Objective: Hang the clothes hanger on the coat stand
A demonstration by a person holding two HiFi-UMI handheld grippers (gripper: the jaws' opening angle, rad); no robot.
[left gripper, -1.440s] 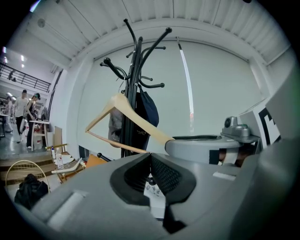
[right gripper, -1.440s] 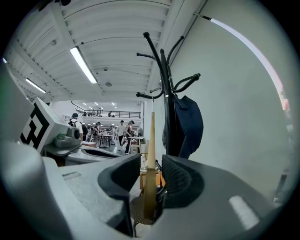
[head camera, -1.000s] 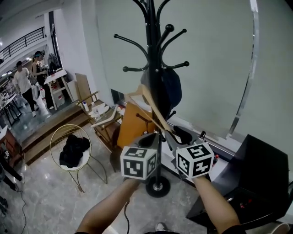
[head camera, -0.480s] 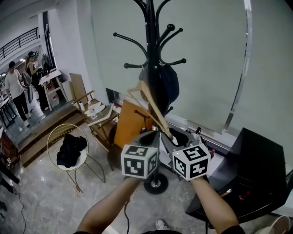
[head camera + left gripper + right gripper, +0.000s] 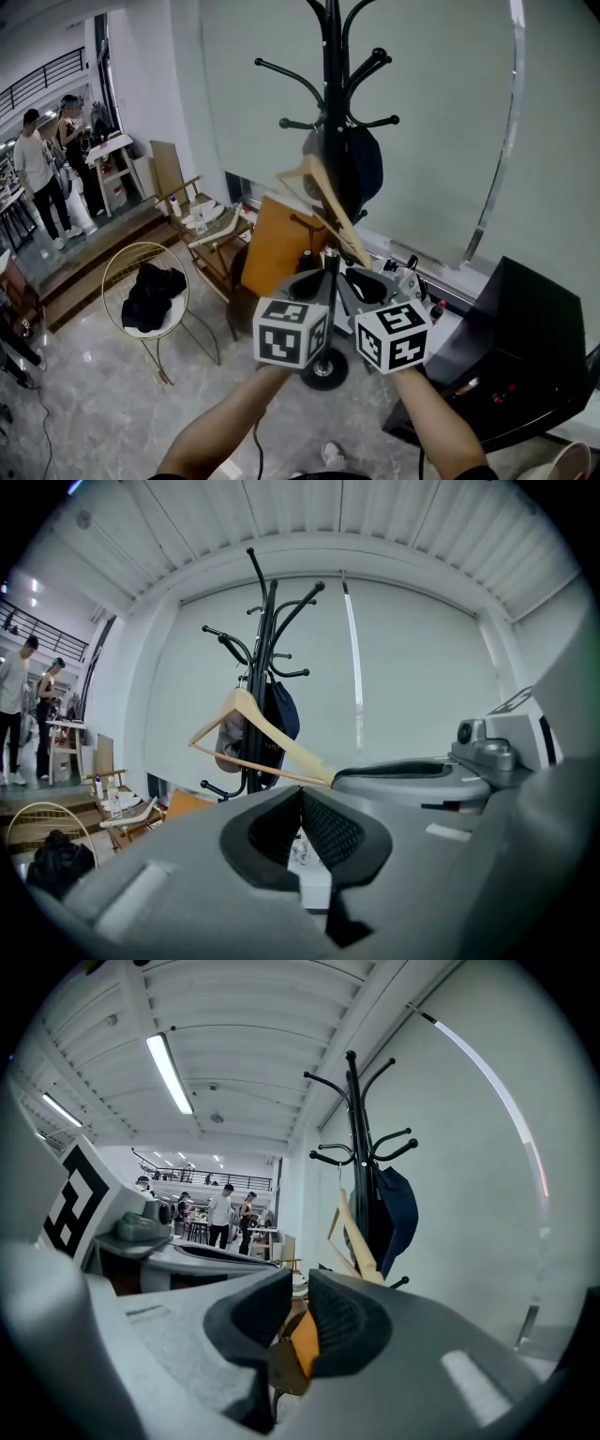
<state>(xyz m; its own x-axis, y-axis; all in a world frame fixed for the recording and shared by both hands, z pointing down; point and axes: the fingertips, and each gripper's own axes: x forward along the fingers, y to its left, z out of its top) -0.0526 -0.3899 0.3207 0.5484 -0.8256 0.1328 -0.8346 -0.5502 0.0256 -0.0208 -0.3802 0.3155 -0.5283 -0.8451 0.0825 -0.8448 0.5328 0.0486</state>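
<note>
A pale wooden clothes hanger (image 5: 323, 192) tilts up in front of the black coat stand (image 5: 330, 84), close to its pole and below the hooks. Its lower end runs down into my right gripper (image 5: 368, 278), whose jaws are closing on it. In the right gripper view the hanger (image 5: 354, 1232) rises from behind the right finger, with the right gripper (image 5: 300, 1279) showing only a narrow gap. My left gripper (image 5: 314, 278) sits just left of it. In the left gripper view the left gripper (image 5: 302, 794) has its tips together with nothing between them, and the hanger (image 5: 272, 747) ends beside it.
A dark blue cap (image 5: 361, 169) hangs on the stand. Its round base (image 5: 325, 367) stands on the floor. An orange panel (image 5: 281, 246), a wooden chair (image 5: 211, 239) and a wire chair with black cloth (image 5: 150, 295) lie left. A black cabinet (image 5: 525, 356) stands right. People (image 5: 37, 169) stand far left.
The hanger and both grippers have shifted slightly right and up in the head view, staying close to the stand's pole. The hanger keeps its tilt.
</note>
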